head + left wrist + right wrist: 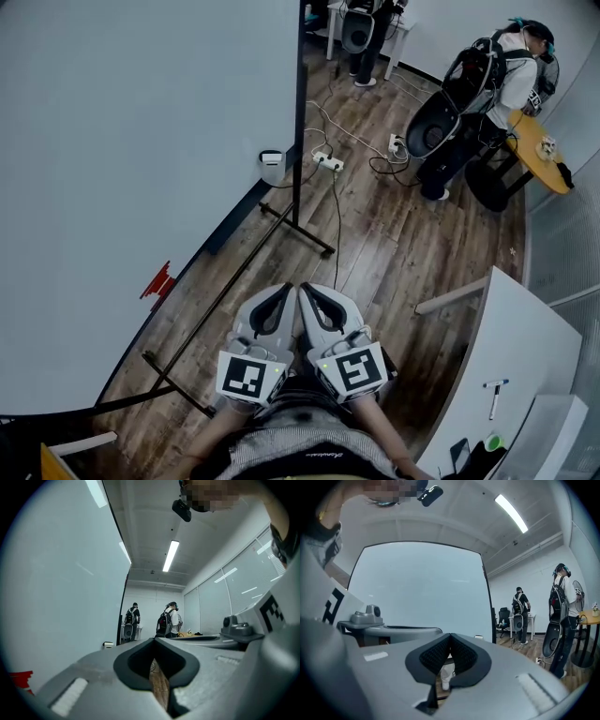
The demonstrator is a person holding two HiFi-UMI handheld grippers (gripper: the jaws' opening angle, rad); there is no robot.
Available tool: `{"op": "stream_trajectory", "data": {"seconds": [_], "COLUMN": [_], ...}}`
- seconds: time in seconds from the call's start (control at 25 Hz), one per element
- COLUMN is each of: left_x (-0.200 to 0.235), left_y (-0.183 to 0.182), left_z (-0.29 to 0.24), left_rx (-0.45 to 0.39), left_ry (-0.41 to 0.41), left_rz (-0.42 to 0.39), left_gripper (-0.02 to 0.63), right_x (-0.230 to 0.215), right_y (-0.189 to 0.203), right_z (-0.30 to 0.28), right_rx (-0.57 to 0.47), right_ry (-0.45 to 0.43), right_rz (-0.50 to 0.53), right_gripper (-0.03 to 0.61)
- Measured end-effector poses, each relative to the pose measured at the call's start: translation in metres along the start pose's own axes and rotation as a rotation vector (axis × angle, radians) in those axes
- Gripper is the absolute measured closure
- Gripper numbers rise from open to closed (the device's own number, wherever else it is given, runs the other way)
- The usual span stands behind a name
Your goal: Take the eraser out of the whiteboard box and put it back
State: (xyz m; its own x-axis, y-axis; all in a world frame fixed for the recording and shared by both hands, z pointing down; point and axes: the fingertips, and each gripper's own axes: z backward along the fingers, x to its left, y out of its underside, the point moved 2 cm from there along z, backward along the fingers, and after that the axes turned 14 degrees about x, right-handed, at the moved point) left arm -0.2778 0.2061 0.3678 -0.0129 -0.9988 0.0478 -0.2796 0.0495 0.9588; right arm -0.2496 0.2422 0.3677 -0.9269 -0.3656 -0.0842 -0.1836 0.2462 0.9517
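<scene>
A small white box point(272, 165) hangs at the lower far corner of the big whiteboard point(141, 169); no eraser can be made out in it. The same box shows small and far off in the left gripper view point(108, 644). A red item point(157, 281) sits on the board's lower edge, nearer to me. My left gripper point(286, 289) and right gripper point(307, 289) are held side by side low over the wooden floor, pointing level, well short of the box. Both are shut with nothing between the jaws, as the left gripper view point(153, 640) and the right gripper view point(450, 634) show.
The whiteboard's black stand point(300, 230) crosses the floor ahead. A power strip point(328, 161) and cables lie beyond it. Two people point(487, 84) point(364, 37) stand at the back, by a yellow round table point(539, 150). A white table point(511, 366) with a marker point(494, 398) is at right.
</scene>
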Motion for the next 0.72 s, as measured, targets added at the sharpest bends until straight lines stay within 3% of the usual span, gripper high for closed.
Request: {"op": "stream_trajectory", "data": {"seconds": [0.28,0.72], "left_x": [0.030,0.065], "left_y": [-0.034,-0.045], "left_z": [-0.056,-0.125], "left_rx": [-0.012,0.020], "left_ry": [-0.034,-0.118], "left_rz": [0.005,0.042], "left_gripper": [0.612,0.612], "right_x": [-0.047,-0.107], "right_y": [-0.036,-0.048], "right_z": [-0.045,-0.099], "right_rx": [-0.007,0.005], "right_ry": [-0.028,-0.098], "right_rz": [0.019,0.020], "right_gripper": [0.575,0.575]}}
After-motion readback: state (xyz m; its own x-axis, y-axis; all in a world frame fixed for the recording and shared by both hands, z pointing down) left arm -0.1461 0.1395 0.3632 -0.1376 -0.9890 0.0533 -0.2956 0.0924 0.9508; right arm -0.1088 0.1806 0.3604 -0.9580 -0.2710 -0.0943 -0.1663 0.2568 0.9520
